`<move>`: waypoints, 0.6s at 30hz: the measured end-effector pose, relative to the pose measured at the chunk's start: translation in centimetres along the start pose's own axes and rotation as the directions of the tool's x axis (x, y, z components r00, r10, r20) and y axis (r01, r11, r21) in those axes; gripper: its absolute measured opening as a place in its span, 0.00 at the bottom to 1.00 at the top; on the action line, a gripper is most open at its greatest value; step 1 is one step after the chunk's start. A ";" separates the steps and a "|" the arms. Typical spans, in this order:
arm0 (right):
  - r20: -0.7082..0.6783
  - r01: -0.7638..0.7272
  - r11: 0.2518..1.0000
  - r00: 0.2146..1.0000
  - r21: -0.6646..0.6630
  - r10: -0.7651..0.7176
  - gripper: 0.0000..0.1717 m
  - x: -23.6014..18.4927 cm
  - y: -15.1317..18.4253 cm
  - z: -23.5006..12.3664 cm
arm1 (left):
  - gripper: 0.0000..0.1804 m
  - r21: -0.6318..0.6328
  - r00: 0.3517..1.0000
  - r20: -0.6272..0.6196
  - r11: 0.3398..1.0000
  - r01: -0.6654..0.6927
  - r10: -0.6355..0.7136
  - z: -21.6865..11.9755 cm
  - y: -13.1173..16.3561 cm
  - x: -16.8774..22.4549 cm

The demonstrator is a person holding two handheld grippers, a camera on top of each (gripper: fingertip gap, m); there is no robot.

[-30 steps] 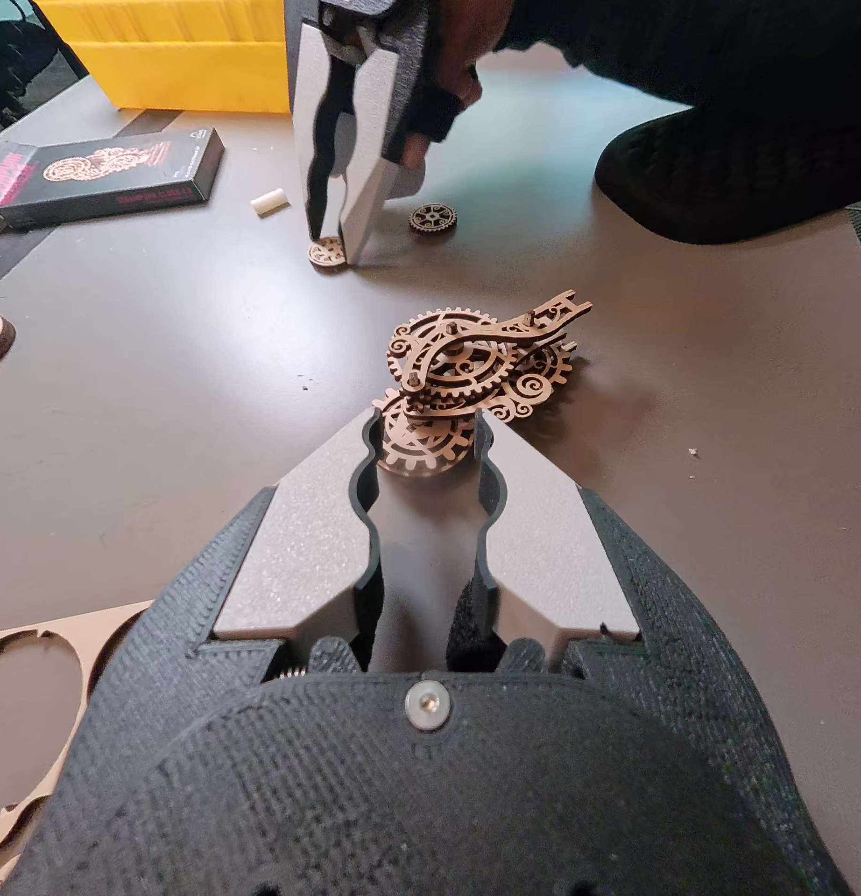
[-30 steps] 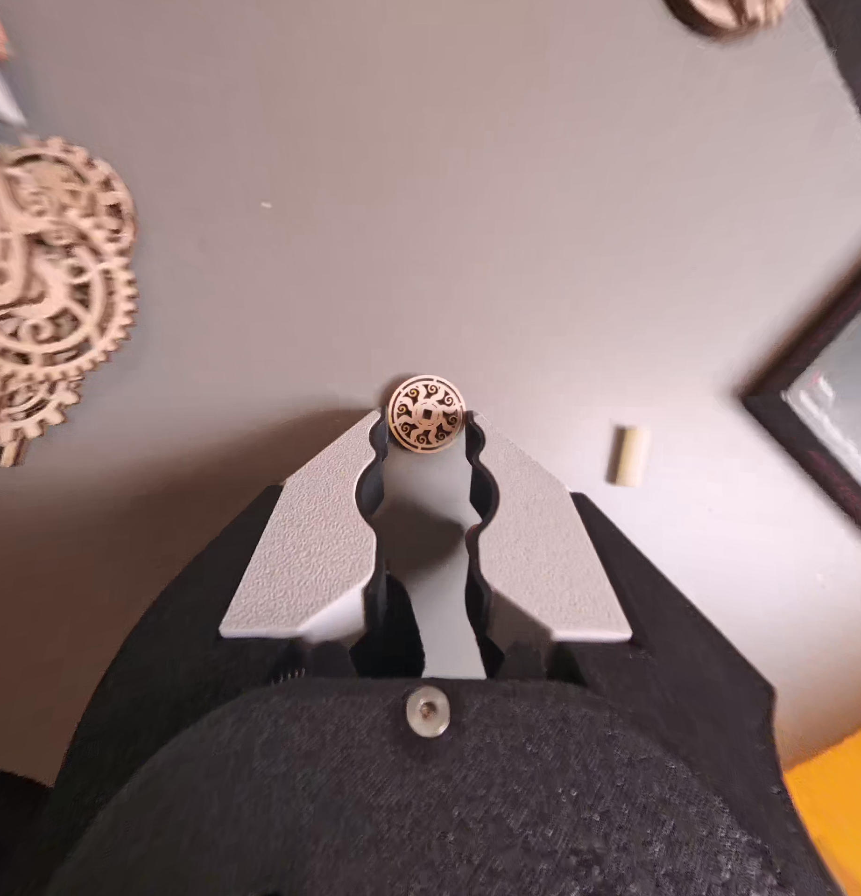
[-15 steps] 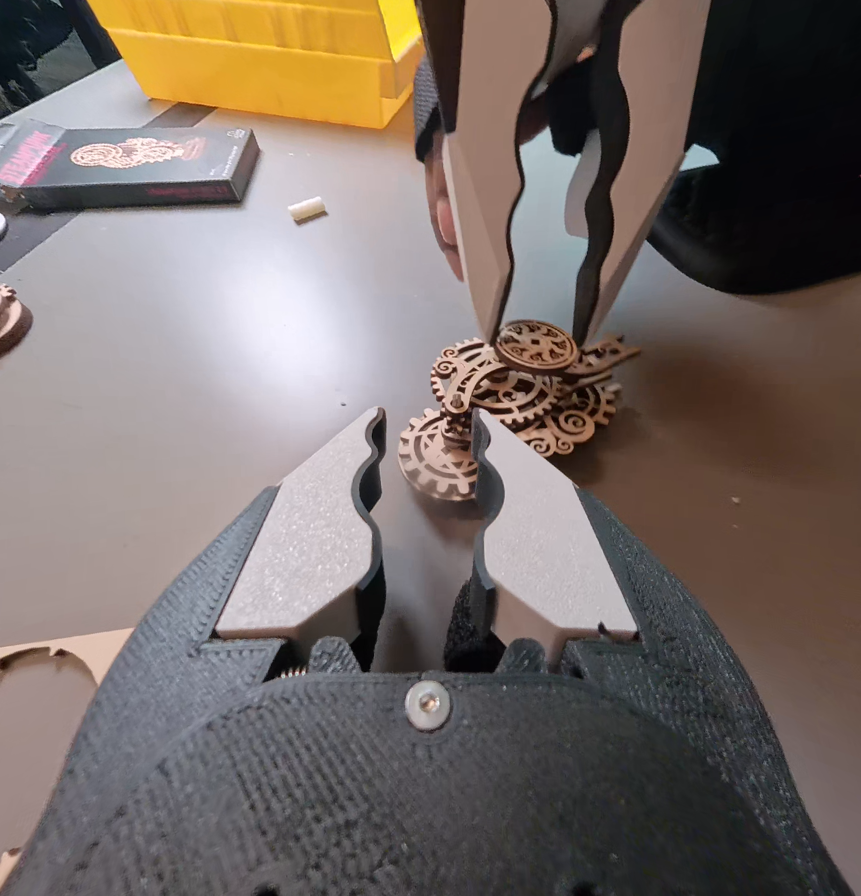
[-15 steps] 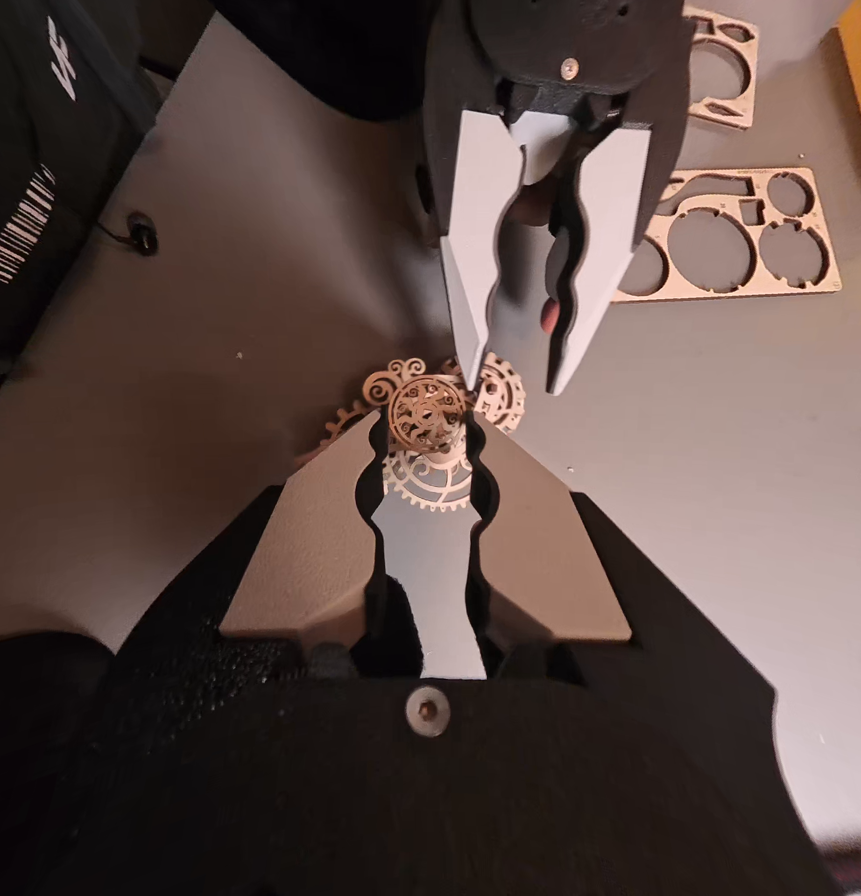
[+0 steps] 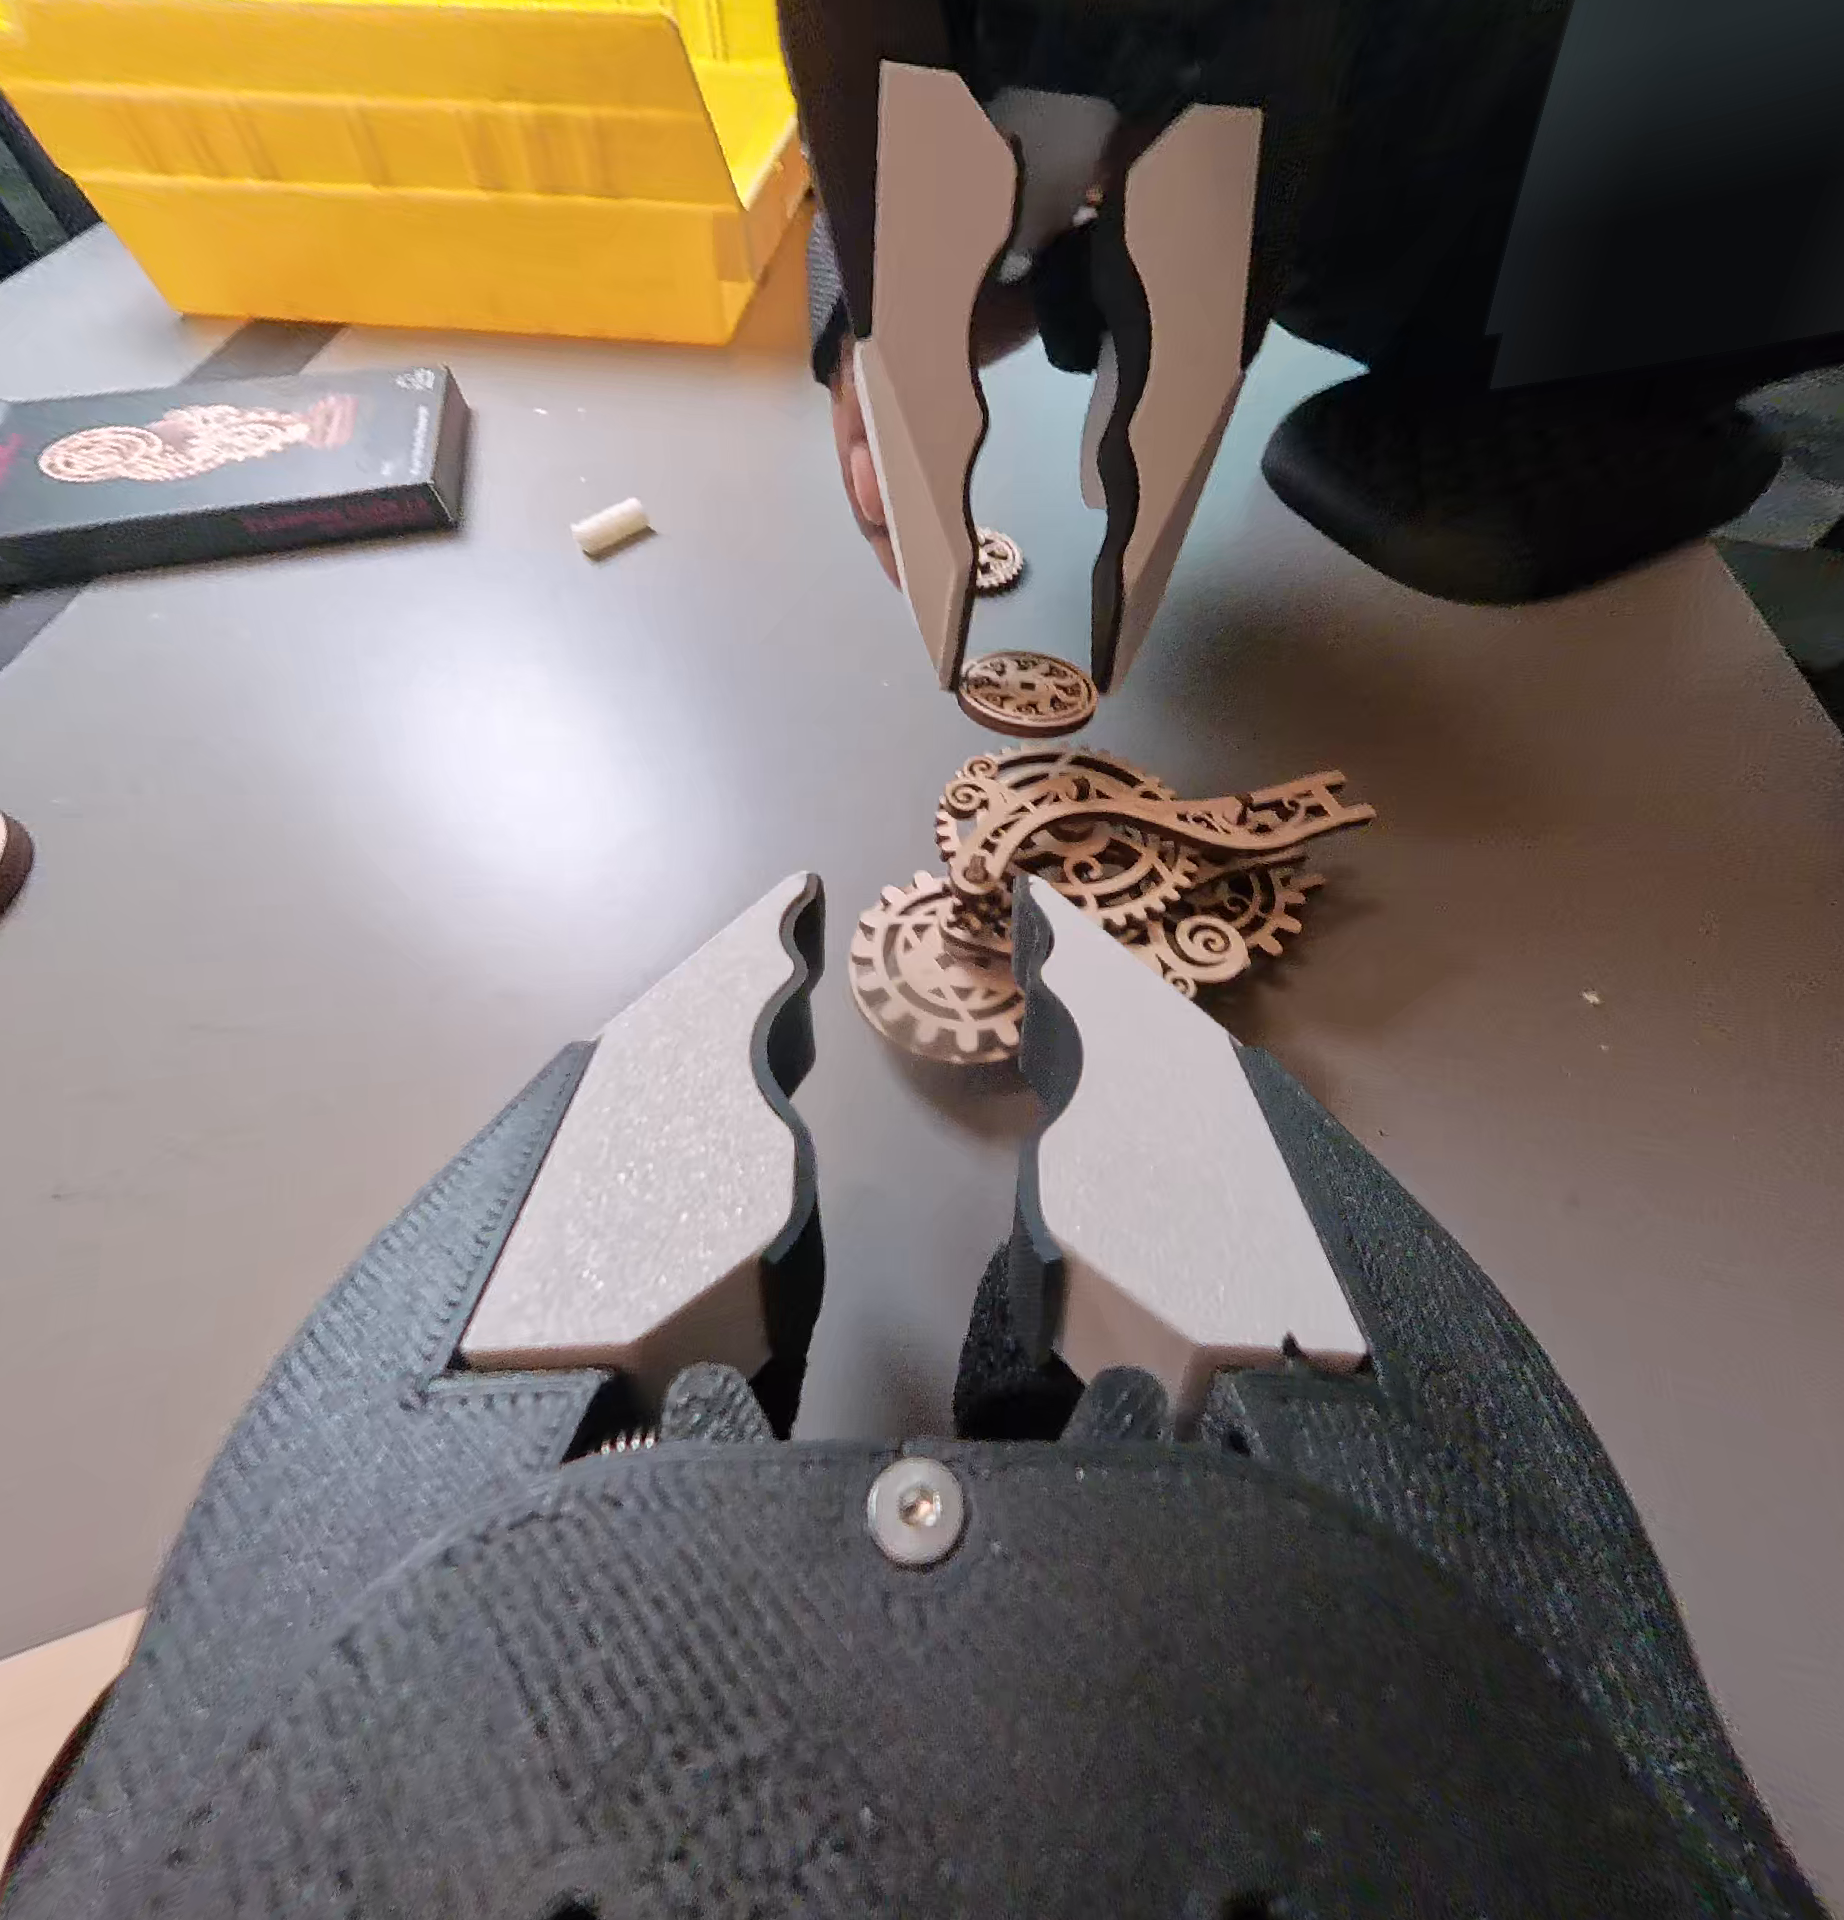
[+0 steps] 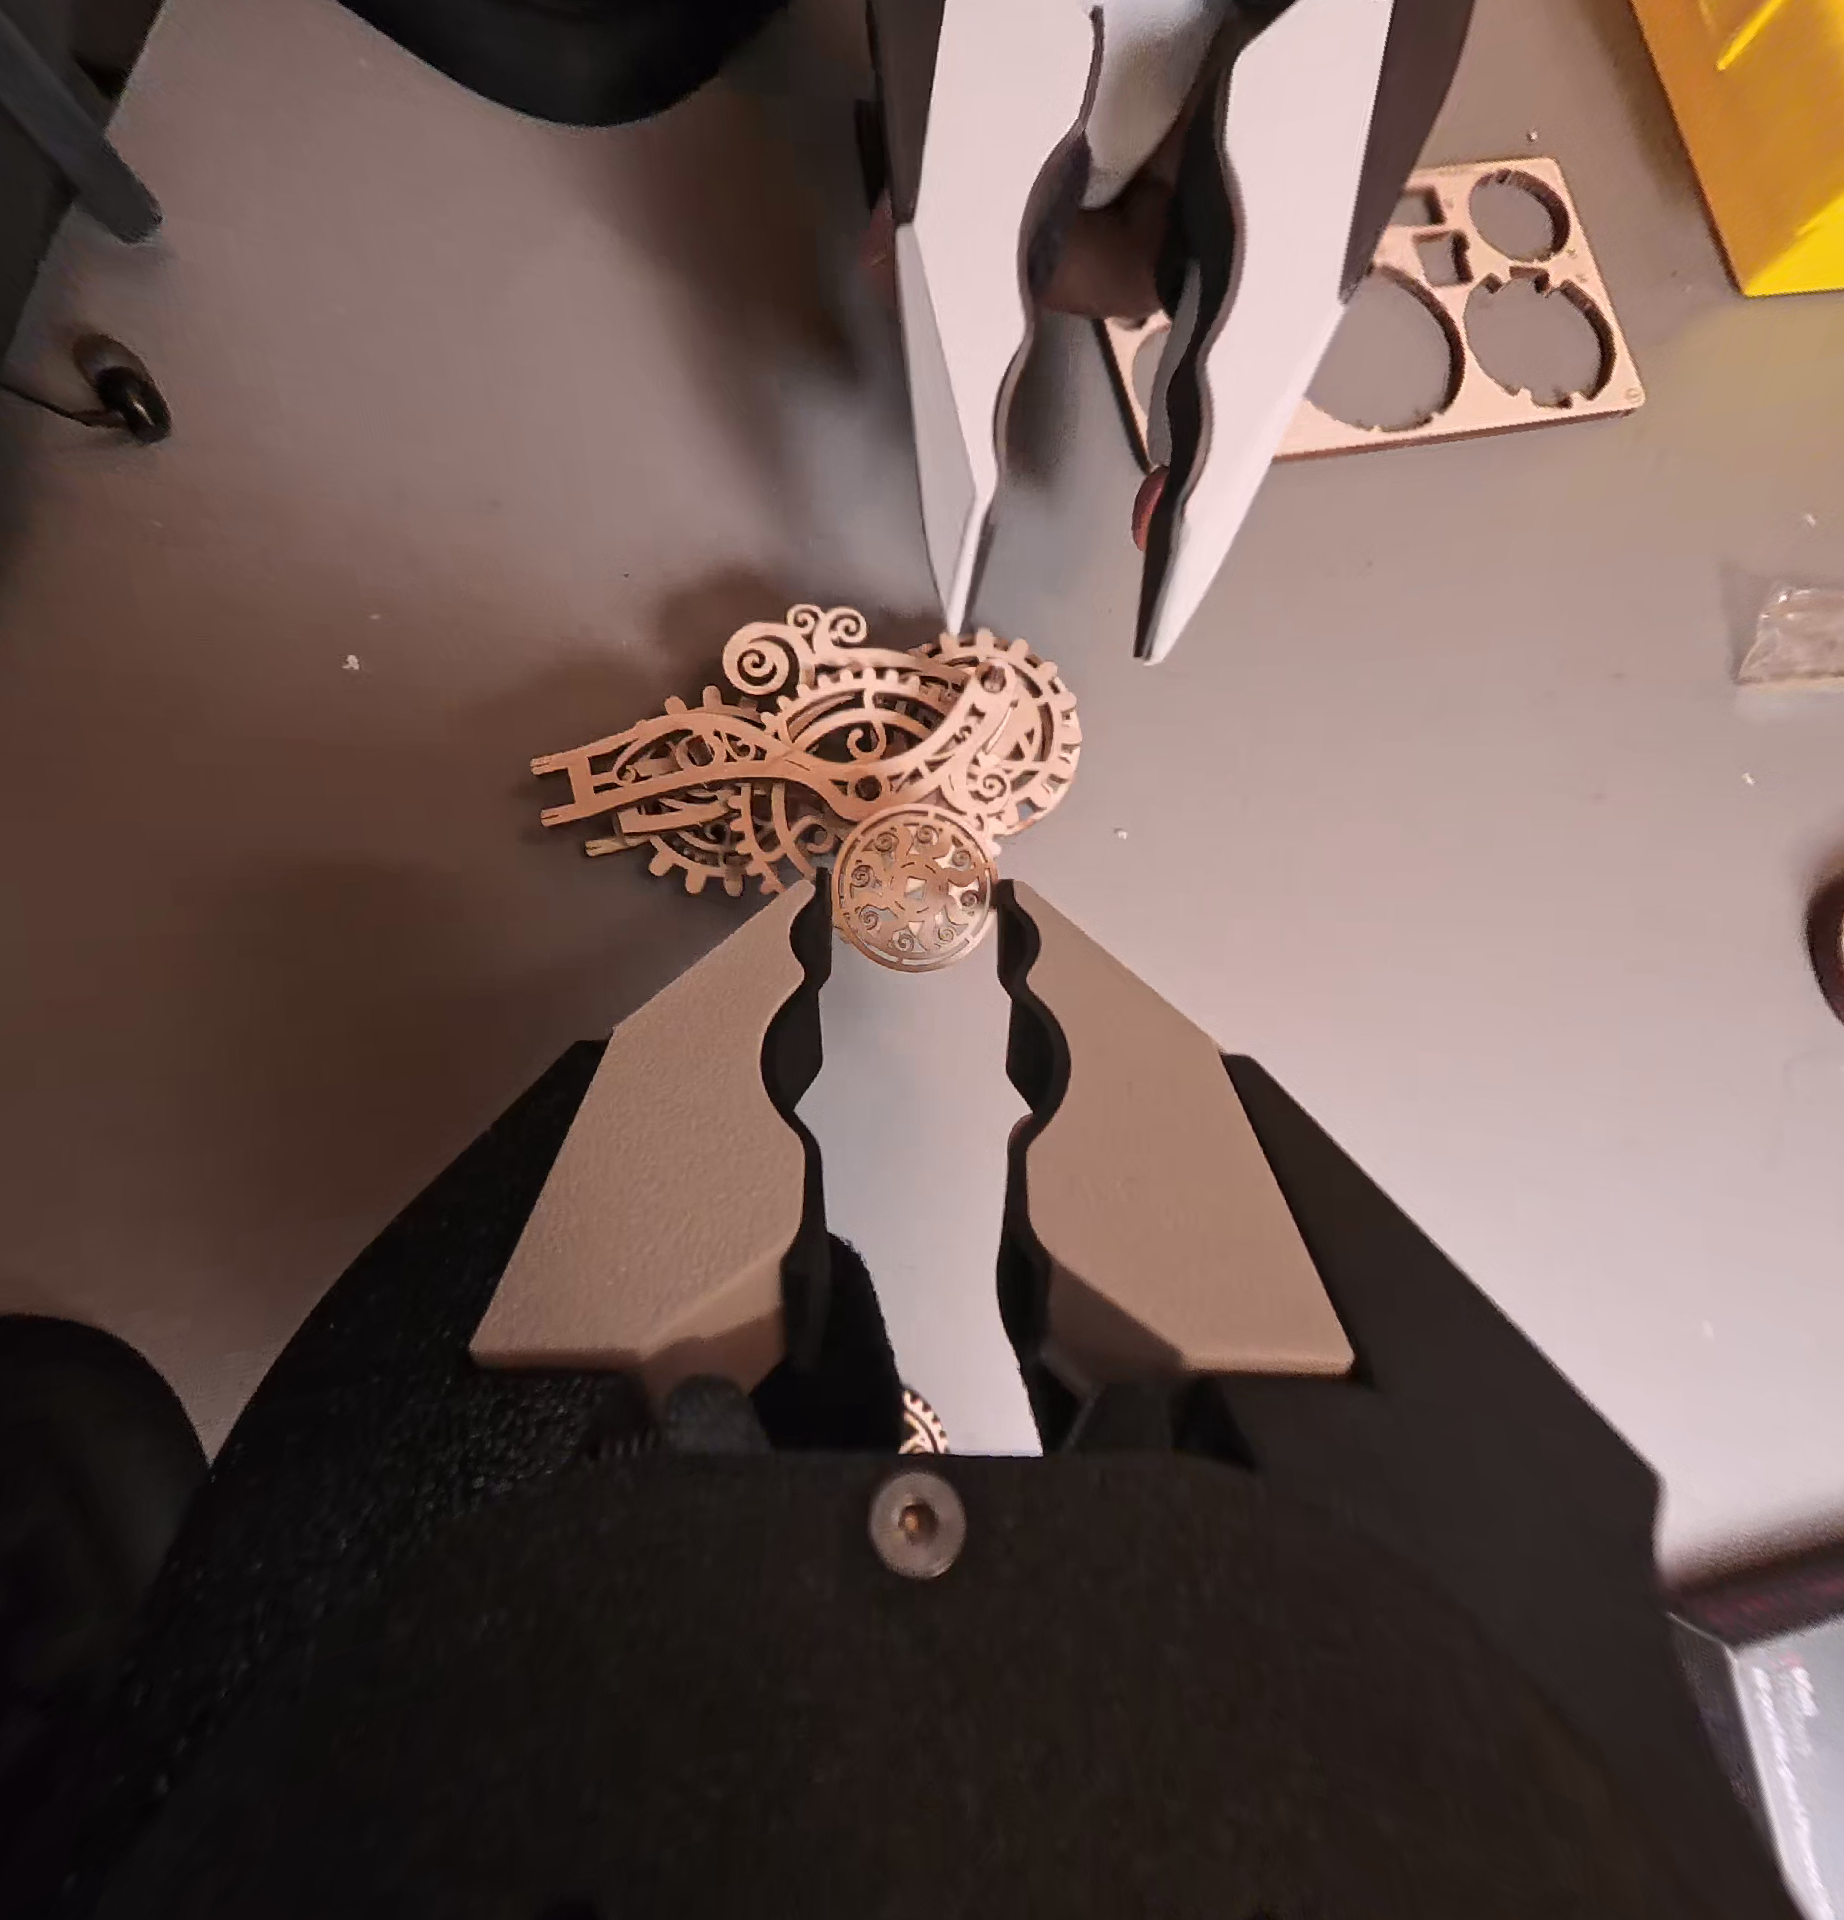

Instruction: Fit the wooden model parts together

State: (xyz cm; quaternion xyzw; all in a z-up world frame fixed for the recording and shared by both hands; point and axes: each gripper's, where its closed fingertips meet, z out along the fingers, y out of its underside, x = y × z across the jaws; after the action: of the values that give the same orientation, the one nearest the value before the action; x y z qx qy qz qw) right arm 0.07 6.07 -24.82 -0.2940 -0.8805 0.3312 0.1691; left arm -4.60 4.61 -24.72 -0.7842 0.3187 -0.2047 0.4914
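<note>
A wooden gear assembly (image 5: pixel 1105 883) with a curved arm on top lies flat on the grey table (image 5: pixel 378 831). My left gripper (image 5: pixel 918 914) is open and empty just in front of it. Its right fingertip (image 5: pixel 1032 935) stands beside the assembly's near small gear (image 5: pixel 939 987), and the left fingertip is clear of it. My right gripper (image 6: pixel 913 904) is shut on a small round fretwork wooden disc (image 6: pixel 916 896). It holds the disc level a little above the assembly (image 6: pixel 824 769). The left wrist view shows both pads on the disc's (image 5: pixel 1024 694) rim. The left gripper (image 6: pixel 1053 634) shows open in the right wrist view.
A yellow bin (image 5: pixel 430 177) stands at the back left, with a black box (image 5: pixel 201 468) and a white peg (image 5: pixel 611 527) before it. A small dark gear (image 5: pixel 996 561) lies behind the right gripper. A cut-out wooden sheet (image 6: pixel 1417 312) lies beyond. A person's dark sleeve (image 5: pixel 1520 468) rests on the table. My hands' fingertips stand some 6 cm from each other. The white peg (image 5: pixel 611 527) is about 20 cm from both grippers' fingertips.
My right gripper carried the disc from the table over to the assembly, lowered it close, and now holds it slightly higher. My left gripper shifted left, off the near gear it flanked.
</note>
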 end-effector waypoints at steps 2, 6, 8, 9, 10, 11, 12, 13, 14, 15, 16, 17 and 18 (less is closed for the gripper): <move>0.016 0.011 0.999 1.000 0.031 -0.012 0.17 -0.3 -0.5 0.2 | 0.19 -0.036 1.000 -0.012 0.999 -0.021 0.021 0.0 0.7 0.6; 0.023 0.061 0.997 0.998 0.036 -0.062 0.17 -0.7 -1.5 0.9 | 0.19 -0.065 1.000 -0.004 0.998 -0.005 0.005 0.7 1.5 0.5; 0.016 0.076 0.997 0.997 0.001 -0.076 0.17 -0.7 -1.1 1.4 | 0.20 -0.062 1.000 0.005 0.998 -0.009 0.010 0.6 1.3 0.3; 0.018 0.077 0.997 0.997 -0.004 -0.077 0.17 -0.7 -1.1 1.5 | 0.20 -0.050 1.000 0.015 0.999 -0.013 0.014 0.5 1.0 0.2; 0.025 0.077 0.997 0.997 -0.001 -0.077 0.17 -0.9 -1.1 1.5 | 0.19 -0.029 1.000 0.022 1.000 -0.009 0.010 0.3 0.5 0.1; 0.027 0.077 0.997 0.997 -0.003 -0.077 0.17 -0.9 -1.1 1.5 | 0.19 -0.004 1.000 0.027 1.000 0.000 0.000 0.0 0.0 0.0; 0.024 0.080 0.997 0.996 -0.007 -0.080 0.18 -0.9 -1.1 1.5 | 0.18 0.020 0.999 0.035 1.000 0.008 -0.008 -0.1 -0.4 0.0; 0.022 0.082 0.997 0.996 -0.010 -0.081 0.18 -0.9 -1.1 1.5 | 0.17 0.041 0.999 0.045 0.999 0.011 -0.013 -0.2 -0.9 0.0; 0.022 0.082 0.997 0.996 -0.013 -0.082 0.18 -1.0 -1.1 1.5 | 0.17 0.057 0.999 0.052 0.998 0.009 -0.012 -0.2 -1.2 0.1; 0.023 0.083 0.997 0.996 -0.012 -0.082 0.17 -1.0 -1.2 1.5 | 0.16 0.066 0.999 0.051 0.998 0.003 -0.006 -0.1 -1.5 0.4; 0.024 0.083 0.996 0.996 -0.012 -0.083 0.17 -1.1 -1.2 1.5 | 0.14 0.071 0.999 0.054 0.997 -0.006 0.002 0.1 -1.8 0.7; 0.024 0.085 0.996 0.996 -0.013 -0.084 0.17 -1.2 -1.2 1.6 | 0.13 0.074 0.998 0.058 0.997 -0.015 0.010 0.2 -2.0 1.0; 0.022 0.086 0.996 0.996 -0.013 -0.086 0.17 -1.2 -1.3 1.6 | 0.13 0.077 0.998 0.051 0.997 -0.025 0.021 0.4 -2.2 1.5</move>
State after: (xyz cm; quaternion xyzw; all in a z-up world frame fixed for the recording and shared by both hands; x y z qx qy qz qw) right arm -0.33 3.73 -25.23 -0.2533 -0.8964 0.3206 0.1716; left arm -2.59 4.48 -22.90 -0.7658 0.3069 -0.1915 0.5317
